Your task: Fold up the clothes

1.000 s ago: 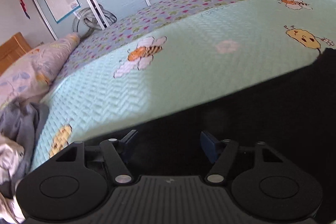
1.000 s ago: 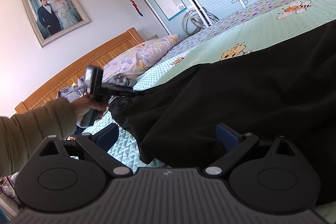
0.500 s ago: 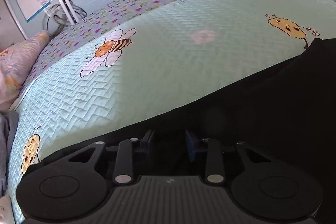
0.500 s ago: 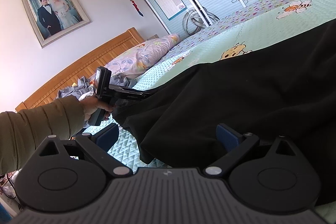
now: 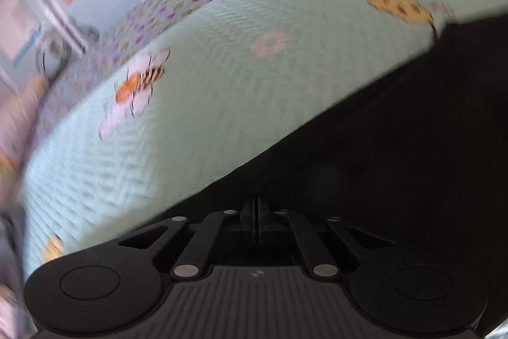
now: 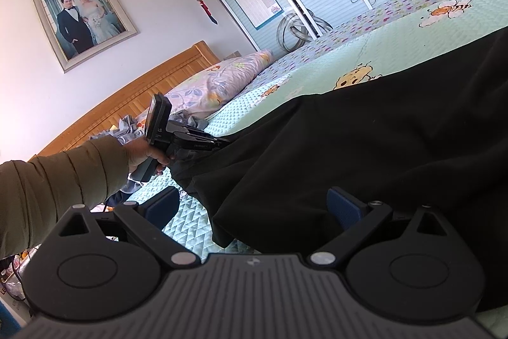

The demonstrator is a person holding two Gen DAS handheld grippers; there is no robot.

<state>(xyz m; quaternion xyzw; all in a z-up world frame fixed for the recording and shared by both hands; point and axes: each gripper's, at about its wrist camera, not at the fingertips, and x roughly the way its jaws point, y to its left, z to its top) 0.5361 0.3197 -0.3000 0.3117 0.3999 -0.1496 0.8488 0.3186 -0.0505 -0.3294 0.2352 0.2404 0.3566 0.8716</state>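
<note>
Across the near side of the mint bedspread [image 6: 397,50] lies the black garment [image 6: 365,148], spread wide. At its far edge the left gripper [image 5: 256,221] has its jaws pressed together, apparently pinching the cloth, though dark fabric hides the bite. The right gripper [image 6: 254,205] hovers with its jaws wide apart over the near hem. Folding well probably means seating the right grip too, then lifting both edges evenly, taut, without dragging the bedspread.
</note>
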